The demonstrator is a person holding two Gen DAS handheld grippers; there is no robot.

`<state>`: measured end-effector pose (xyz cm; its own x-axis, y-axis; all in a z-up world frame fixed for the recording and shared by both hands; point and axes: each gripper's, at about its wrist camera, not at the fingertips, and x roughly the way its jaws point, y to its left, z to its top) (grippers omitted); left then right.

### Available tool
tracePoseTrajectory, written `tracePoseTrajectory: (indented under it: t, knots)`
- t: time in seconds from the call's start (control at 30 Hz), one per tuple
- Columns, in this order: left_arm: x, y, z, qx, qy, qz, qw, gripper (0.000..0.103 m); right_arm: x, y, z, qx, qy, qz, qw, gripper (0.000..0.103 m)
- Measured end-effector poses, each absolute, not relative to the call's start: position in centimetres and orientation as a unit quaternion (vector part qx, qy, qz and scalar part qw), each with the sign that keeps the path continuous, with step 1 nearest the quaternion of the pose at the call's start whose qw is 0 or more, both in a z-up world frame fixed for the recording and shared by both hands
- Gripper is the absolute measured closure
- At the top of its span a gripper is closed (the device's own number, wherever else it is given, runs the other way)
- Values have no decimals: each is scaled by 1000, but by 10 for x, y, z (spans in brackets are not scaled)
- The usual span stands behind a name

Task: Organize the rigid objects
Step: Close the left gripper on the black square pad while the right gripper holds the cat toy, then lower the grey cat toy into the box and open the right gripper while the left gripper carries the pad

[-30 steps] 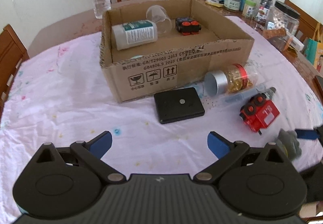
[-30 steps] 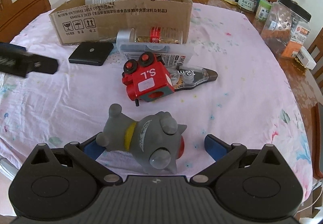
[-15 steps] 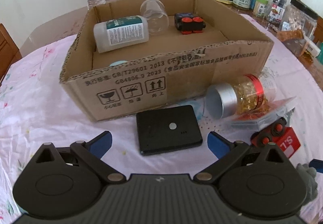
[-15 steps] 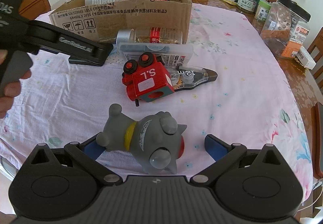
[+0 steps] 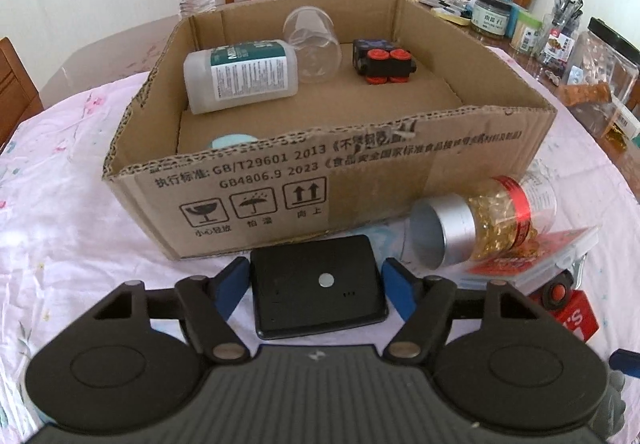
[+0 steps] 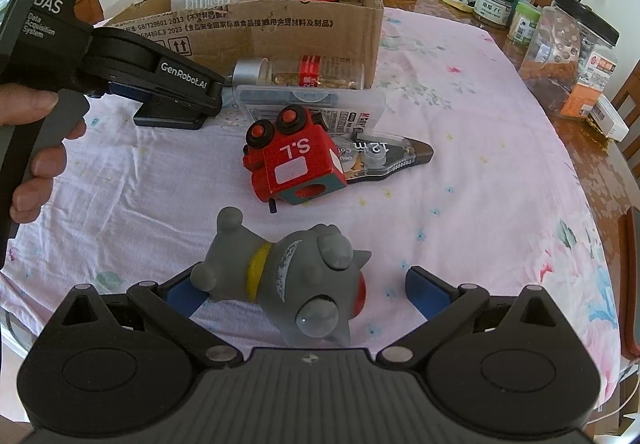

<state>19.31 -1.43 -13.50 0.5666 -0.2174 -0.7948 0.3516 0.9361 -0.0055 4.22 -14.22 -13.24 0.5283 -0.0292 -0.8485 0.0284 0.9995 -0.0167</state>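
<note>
A flat black box (image 5: pixel 318 286) lies on the pink cloth in front of the open cardboard box (image 5: pixel 400 171). My left gripper (image 5: pixel 316 286) straddles it, its blue fingers (image 5: pixel 230 286) close beside both sides; contact is not clear. In the right wrist view the left gripper (image 6: pixel 176 99) sits over the black box (image 6: pixel 168 119). My right gripper (image 6: pixel 306 294) is open around a grey toy figure (image 6: pixel 296 276) lying between its fingers. A red toy block (image 6: pixel 294 159) lies beyond it.
The cardboard box holds a white bottle (image 5: pixel 240 73), a clear cup (image 5: pixel 314 43) and a dark toy (image 5: pixel 382 61). A capsule jar (image 5: pixel 480 224), a clear case (image 6: pixel 312 101) and a tape dispenser (image 6: pixel 380 157) lie nearby. Jars (image 6: pixel 568 55) stand far right.
My left gripper has moved forward over the black box and its fingers have narrowed around it. The right gripper and grey toy have not moved.
</note>
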Motion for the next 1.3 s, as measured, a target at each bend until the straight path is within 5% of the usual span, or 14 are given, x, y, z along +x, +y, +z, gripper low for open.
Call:
tracePoseTrajectory:
  t: [1.3]
  knots:
    - [151, 56, -130, 54, 462, -102, 879, 28, 45, -107, -133, -17, 482, 21, 876, 0]
